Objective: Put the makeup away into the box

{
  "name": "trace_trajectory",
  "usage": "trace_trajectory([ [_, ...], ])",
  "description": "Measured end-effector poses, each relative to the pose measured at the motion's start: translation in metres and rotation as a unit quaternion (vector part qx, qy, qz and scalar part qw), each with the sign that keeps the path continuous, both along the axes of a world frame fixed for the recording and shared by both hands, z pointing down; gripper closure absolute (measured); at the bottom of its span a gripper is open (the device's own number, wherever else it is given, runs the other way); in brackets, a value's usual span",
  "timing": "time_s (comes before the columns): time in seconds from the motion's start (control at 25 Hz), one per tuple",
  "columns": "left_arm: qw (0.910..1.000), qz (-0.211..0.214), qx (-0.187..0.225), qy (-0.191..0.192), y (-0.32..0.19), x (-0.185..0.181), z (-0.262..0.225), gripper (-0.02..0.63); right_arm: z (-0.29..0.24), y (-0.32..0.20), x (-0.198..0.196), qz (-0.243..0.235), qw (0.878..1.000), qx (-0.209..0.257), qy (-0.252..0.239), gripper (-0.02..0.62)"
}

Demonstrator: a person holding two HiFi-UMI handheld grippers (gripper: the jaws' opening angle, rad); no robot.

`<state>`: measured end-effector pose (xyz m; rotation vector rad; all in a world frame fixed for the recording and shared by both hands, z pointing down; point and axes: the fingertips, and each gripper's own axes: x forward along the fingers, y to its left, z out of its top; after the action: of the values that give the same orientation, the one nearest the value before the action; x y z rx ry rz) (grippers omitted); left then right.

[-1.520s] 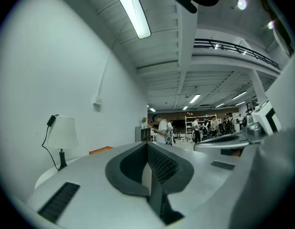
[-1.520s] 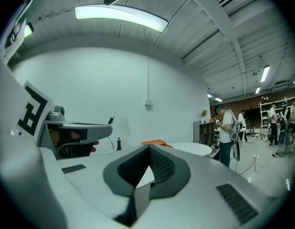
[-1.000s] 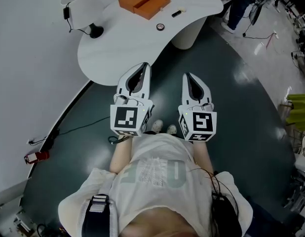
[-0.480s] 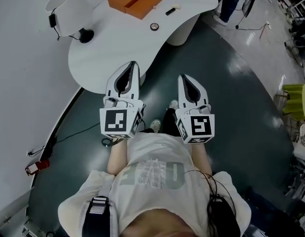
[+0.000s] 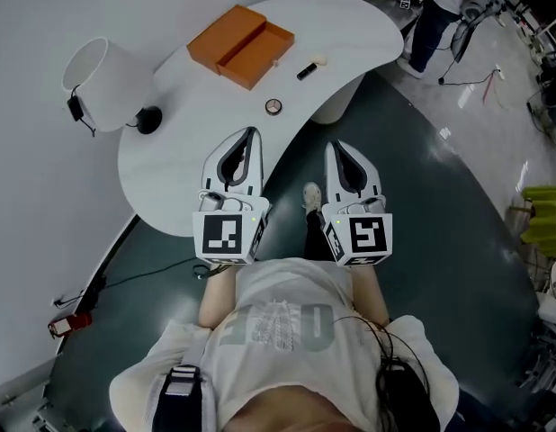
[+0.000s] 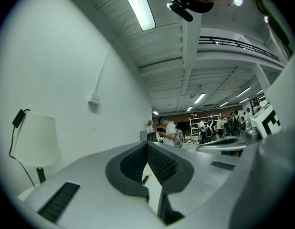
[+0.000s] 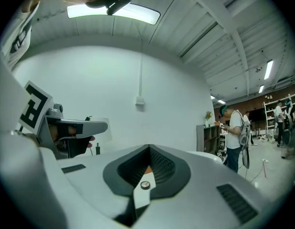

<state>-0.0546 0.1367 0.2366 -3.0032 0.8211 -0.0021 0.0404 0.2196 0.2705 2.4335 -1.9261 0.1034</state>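
One white table (image 5: 188,115) with orange box (image 5: 242,45) stands on dark floor (image 5: 440,232).

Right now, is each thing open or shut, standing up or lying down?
Orange box: open, looks empty.
Round compact: lying flat on the table, outside the box.
Black makeup stick: lying on its side, outside the box.
Lamp: standing upright.
Left gripper: shut, empty.
Right gripper: shut, empty.
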Motion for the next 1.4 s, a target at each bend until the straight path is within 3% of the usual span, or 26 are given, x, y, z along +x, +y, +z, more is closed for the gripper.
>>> trace_trajectory([
  [0.28,0.9984,-0.053,0.01,0.014,-0.088,0.108,-0.015,0.6,-0.014,-0.106,0.109,-0.075,0.997,-0.004,0.032,0.591],
  [0.44,0.996,-0.086,0.006,0.024,-0.136,0.141,-0.028,0.6,-0.027,-0.165,0.144,-0.125,0.992,0.001,0.036,0.591],
  [0.72,0.9929,-0.118,-0.012,0.01,-0.179,0.163,-0.02,0.6,-0.037,-0.223,0.165,-0.183,0.983,0.015,0.03,0.591],
  [1.24,0.9919,-0.127,0.008,-0.001,-0.196,0.169,-0.027,0.6,-0.036,-0.247,0.174,-0.201,0.979,0.029,-0.012,0.591],
  [1.32,0.9911,-0.133,0.003,0.002,-0.197,0.166,-0.026,0.6,-0.037,-0.252,0.165,-0.233,0.971,0.033,-0.035,0.537],
  [1.4,0.9898,-0.142,0.003,0.007,-0.198,0.158,-0.028,0.6,-0.039,-0.258,0.151,-0.274,0.96,0.037,-0.05,0.357],
])
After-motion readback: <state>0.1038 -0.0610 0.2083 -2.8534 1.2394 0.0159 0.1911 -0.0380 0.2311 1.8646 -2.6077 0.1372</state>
